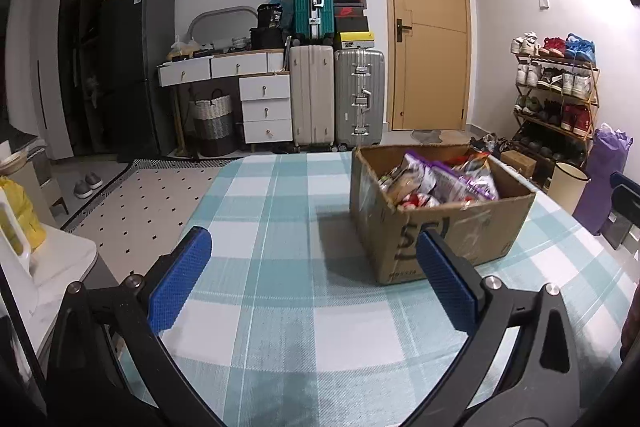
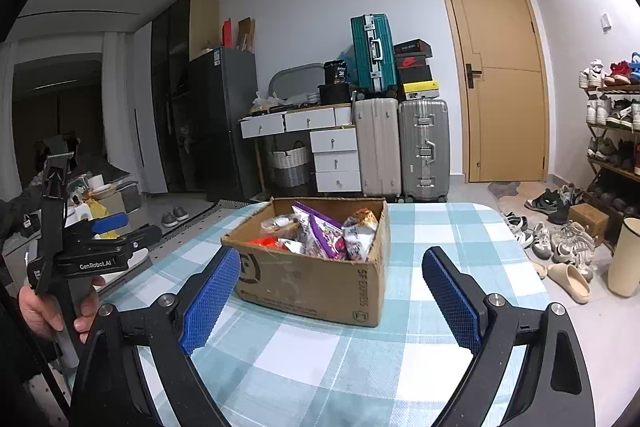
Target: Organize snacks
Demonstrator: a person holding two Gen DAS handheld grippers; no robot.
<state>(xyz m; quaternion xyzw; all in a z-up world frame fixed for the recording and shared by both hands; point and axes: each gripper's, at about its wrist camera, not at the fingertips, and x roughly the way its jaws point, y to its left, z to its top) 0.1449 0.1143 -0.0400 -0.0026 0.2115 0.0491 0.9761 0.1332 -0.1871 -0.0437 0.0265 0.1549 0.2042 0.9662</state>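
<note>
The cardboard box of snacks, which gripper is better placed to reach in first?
Probably the right gripper: open and empty, the cardboard box lies almost centred between its fingers. For the left gripper, also open, the box sits off toward its right finger.

1. My left gripper (image 1: 314, 247) is spread wide over the checked tablecloth (image 1: 280, 307), nothing between its blue pads (image 1: 180, 279).
2. The cardboard box (image 1: 440, 227) stands ahead to the right, full of snack bags (image 1: 436, 179).
3. Suitcases (image 1: 336, 95) line the far wall.
</note>
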